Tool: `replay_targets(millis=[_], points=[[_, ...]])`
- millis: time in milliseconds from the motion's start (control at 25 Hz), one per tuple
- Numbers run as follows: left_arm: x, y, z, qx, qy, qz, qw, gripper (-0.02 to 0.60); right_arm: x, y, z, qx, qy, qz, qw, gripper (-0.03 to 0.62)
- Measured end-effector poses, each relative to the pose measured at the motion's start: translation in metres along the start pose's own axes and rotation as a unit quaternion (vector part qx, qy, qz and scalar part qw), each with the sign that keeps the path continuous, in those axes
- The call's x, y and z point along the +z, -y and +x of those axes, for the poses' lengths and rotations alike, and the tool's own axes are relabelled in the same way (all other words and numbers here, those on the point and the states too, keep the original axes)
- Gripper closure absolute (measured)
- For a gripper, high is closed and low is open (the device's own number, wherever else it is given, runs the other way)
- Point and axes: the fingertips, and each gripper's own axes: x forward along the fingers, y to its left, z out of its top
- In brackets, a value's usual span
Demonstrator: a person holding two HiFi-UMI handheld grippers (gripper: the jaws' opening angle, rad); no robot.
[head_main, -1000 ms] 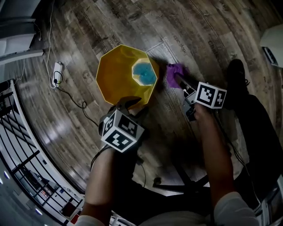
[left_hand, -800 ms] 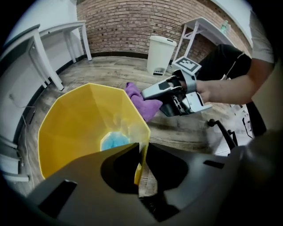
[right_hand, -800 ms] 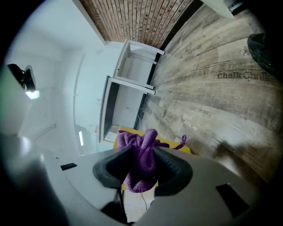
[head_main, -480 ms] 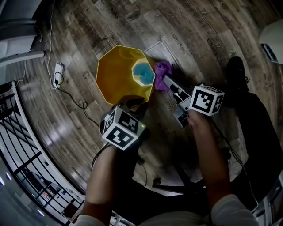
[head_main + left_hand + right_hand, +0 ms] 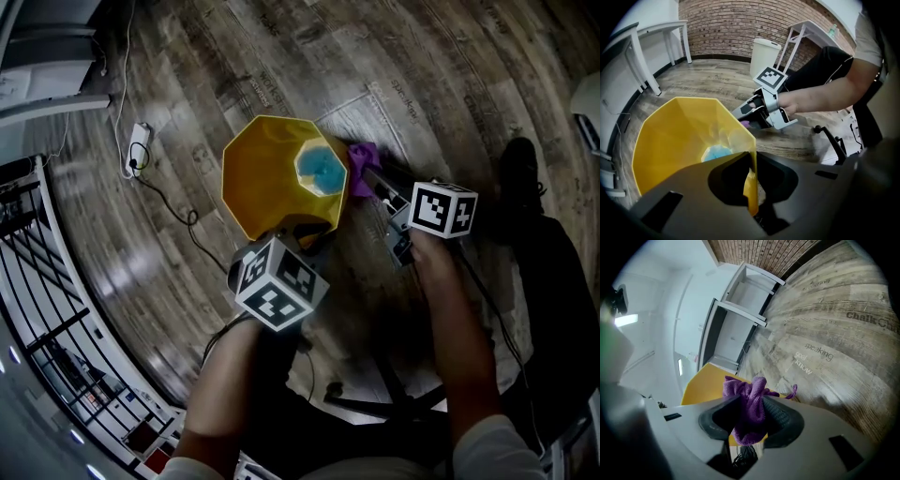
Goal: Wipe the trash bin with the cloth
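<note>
A yellow eight-sided trash bin (image 5: 272, 183) stands on the wood floor, blue showing at its bottom (image 5: 322, 169). My left gripper (image 5: 293, 232) comes down on its near rim. Its jaws have just been closing, and in the left gripper view the thin yellow wall (image 5: 751, 187) is pinched between them. The purple cloth (image 5: 361, 157) is bunched in my right gripper (image 5: 370, 178), which is shut on it at the bin's right outer side. The right gripper view shows the cloth (image 5: 749, 404) between the pads, against the yellow bin (image 5: 701, 385).
A power strip with a black cable (image 5: 139, 141) lies on the floor left of the bin. A black railing (image 5: 37, 309) runs along the left. A chair base (image 5: 375, 398) sits near me. A white bin (image 5: 764, 55) and white tables (image 5: 661, 33) stand by the brick wall.
The left jaws, wide around the bin's near rim before, now grip it. The right gripper has carried the purple cloth leftwards up against the bin's side.
</note>
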Motion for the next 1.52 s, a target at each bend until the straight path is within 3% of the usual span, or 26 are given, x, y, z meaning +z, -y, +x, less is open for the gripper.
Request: replay_targets(millis=[560, 1080, 1360, 1520], points=[[-0.026, -0.011, -0.012, 0.006, 0.013, -0.027, 0.9995, 0.551, -0.045, 0.040, 0.062, -0.077, -0.095, -0.043, 0.992, 0.450], [-0.024, -0.013, -0.011, -0.003, 0.025, -0.030, 0.9992, 0.550, -0.084, 0.113, 0.094, -0.172, -0.178, -0.081, 0.966, 0.450], [-0.024, -0.015, -0.013, 0.000, 0.030, -0.045, 0.9985, 0.549, -0.084, 0.116, 0.100, -0.193, -0.186, -0.118, 0.956, 0.450], [-0.024, -0.018, -0.018, 0.008, 0.038, -0.038, 0.9985, 0.542, -0.067, 0.106, 0.087, -0.188, -0.163, -0.124, 0.961, 0.450]])
